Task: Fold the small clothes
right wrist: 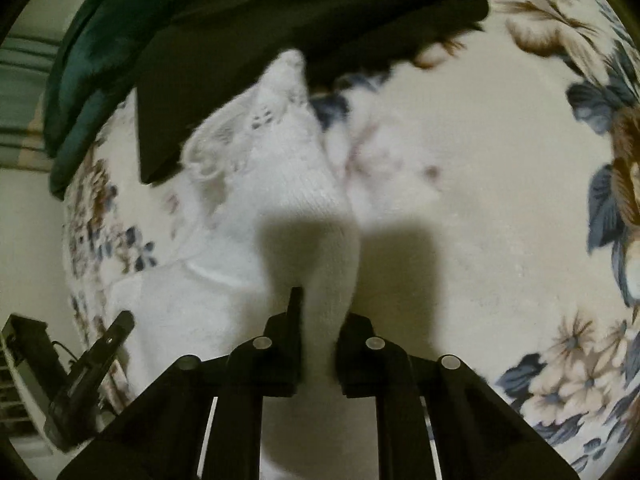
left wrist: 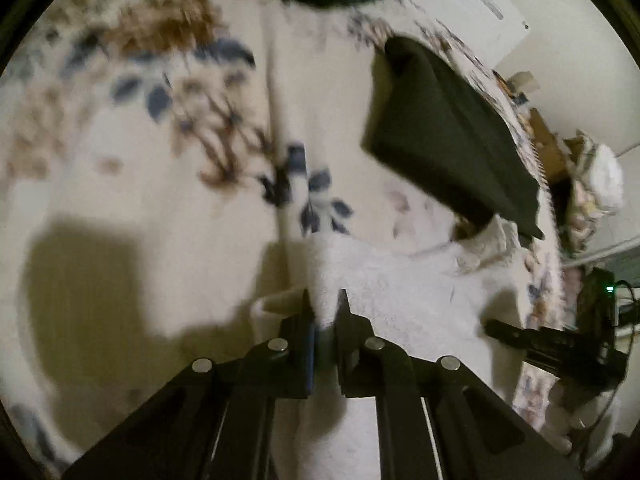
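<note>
A small white knitted garment (left wrist: 400, 280) with a lace edge lies on the floral blanket (left wrist: 120, 140). My left gripper (left wrist: 326, 304) is shut on one edge of it and lifts a fold. In the right wrist view the same white garment (right wrist: 272, 184) runs up from my right gripper (right wrist: 320, 312), which is shut on it. Its lace edge (right wrist: 240, 132) lies against a folded black cloth (right wrist: 240, 60). The right gripper shows in the left wrist view (left wrist: 552, 344), and the left gripper shows in the right wrist view (right wrist: 96, 360).
The folded black cloth (left wrist: 448, 136) lies at the right. A dark green velvet cloth (right wrist: 92, 60) lies behind it. The blanket (right wrist: 500, 200) spreads right. Clutter and a wall (left wrist: 568, 80) stand past the bed's edge.
</note>
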The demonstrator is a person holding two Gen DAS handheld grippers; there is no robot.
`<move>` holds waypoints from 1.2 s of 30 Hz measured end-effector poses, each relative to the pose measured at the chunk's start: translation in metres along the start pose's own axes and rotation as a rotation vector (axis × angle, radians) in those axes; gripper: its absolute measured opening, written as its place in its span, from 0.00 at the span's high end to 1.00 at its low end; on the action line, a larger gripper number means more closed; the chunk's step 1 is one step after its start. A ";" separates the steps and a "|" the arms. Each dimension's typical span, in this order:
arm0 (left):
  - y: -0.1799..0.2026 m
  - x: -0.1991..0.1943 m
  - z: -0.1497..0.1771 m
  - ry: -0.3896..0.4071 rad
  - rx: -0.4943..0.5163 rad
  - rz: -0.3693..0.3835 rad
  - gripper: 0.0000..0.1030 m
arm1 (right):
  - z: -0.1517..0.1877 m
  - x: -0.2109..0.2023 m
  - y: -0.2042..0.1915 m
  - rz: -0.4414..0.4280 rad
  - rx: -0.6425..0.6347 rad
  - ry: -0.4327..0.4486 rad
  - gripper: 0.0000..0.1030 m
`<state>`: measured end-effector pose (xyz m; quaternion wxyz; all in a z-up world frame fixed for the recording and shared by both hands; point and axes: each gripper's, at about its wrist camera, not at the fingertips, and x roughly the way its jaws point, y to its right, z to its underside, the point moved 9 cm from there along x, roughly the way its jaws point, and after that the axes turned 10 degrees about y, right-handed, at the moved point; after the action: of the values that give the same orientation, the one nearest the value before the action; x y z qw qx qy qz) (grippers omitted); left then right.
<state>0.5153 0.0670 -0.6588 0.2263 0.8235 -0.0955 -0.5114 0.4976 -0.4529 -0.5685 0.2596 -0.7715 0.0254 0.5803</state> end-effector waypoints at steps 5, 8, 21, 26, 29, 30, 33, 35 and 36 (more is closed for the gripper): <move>-0.007 -0.036 0.019 -0.018 -0.045 0.049 0.65 | 0.016 -0.029 0.012 -0.024 0.022 -0.023 0.40; -0.017 -0.076 0.047 -0.002 -0.070 0.038 0.56 | 0.036 -0.060 0.029 -0.070 0.020 -0.054 0.38; -0.038 -0.160 0.302 -0.241 -0.049 -0.202 0.56 | 0.315 -0.111 0.130 -0.015 0.105 -0.346 0.38; -0.032 -0.149 0.350 -0.263 0.002 -0.238 0.78 | 0.384 -0.102 0.158 0.021 0.104 -0.398 0.38; -0.027 -0.155 0.351 -0.214 -0.013 -0.230 0.97 | 0.400 -0.098 0.160 0.013 0.110 -0.370 0.90; -0.027 -0.160 0.349 -0.193 -0.024 -0.226 0.98 | 0.405 -0.097 0.160 0.023 0.110 -0.364 0.96; -0.029 -0.181 0.342 -0.138 -0.061 -0.216 0.98 | 0.416 -0.106 0.165 0.069 0.100 -0.307 0.97; -0.033 -0.182 0.345 -0.136 -0.070 -0.210 0.98 | 0.422 -0.119 0.174 0.100 0.092 -0.301 0.98; -0.038 -0.183 0.347 -0.140 -0.071 -0.214 0.98 | 0.426 -0.119 0.167 0.109 0.090 -0.302 0.98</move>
<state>0.1214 0.0759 -0.6603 0.1922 0.7826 -0.0046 -0.5921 0.0265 -0.4456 -0.6039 0.2629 -0.6604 0.0539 0.7013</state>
